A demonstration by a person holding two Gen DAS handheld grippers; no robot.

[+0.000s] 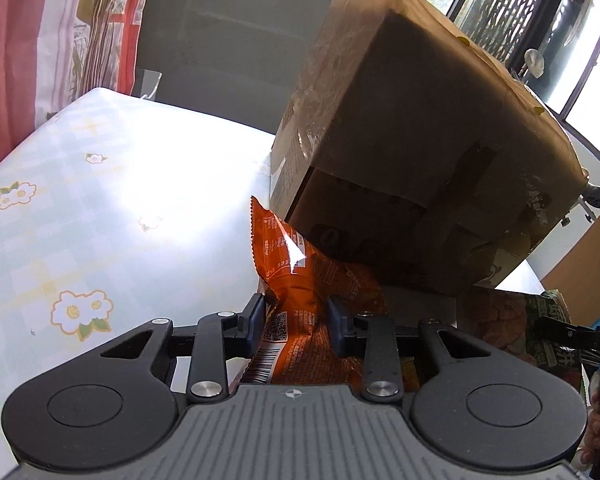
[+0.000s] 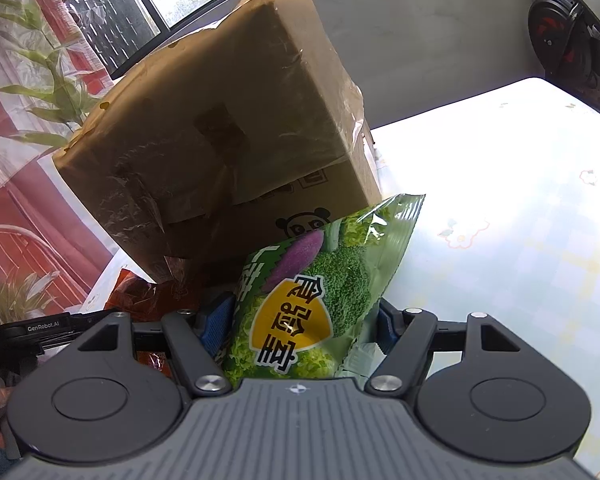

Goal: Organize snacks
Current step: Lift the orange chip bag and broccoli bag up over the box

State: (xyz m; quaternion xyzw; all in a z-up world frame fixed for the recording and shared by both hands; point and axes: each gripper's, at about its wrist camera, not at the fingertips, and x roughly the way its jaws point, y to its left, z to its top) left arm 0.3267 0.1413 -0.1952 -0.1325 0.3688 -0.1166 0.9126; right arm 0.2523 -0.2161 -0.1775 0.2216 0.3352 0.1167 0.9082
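My left gripper (image 1: 296, 312) is shut on an orange snack bag (image 1: 300, 280); the bag is crumpled between the blue pads, and its top corner sticks up in front of a large cardboard box (image 1: 420, 140). My right gripper (image 2: 302, 320) is shut on a green snack bag (image 2: 320, 280) printed with broccoli, held upright just in front of the same box (image 2: 220, 128). The green bag (image 1: 536, 324) also shows at the right edge of the left wrist view. In the right wrist view the orange bag (image 2: 140, 296) lies low at the left, below the box.
The box stands on a table (image 1: 100, 200) covered with a pale flower-print cloth. Bright bare cloth (image 2: 500, 220) spreads to the right of the box. Red patterned curtains (image 1: 40, 40) and a window with a grille (image 2: 100, 20) lie behind. A hand (image 1: 596, 432) shows at the lower right.
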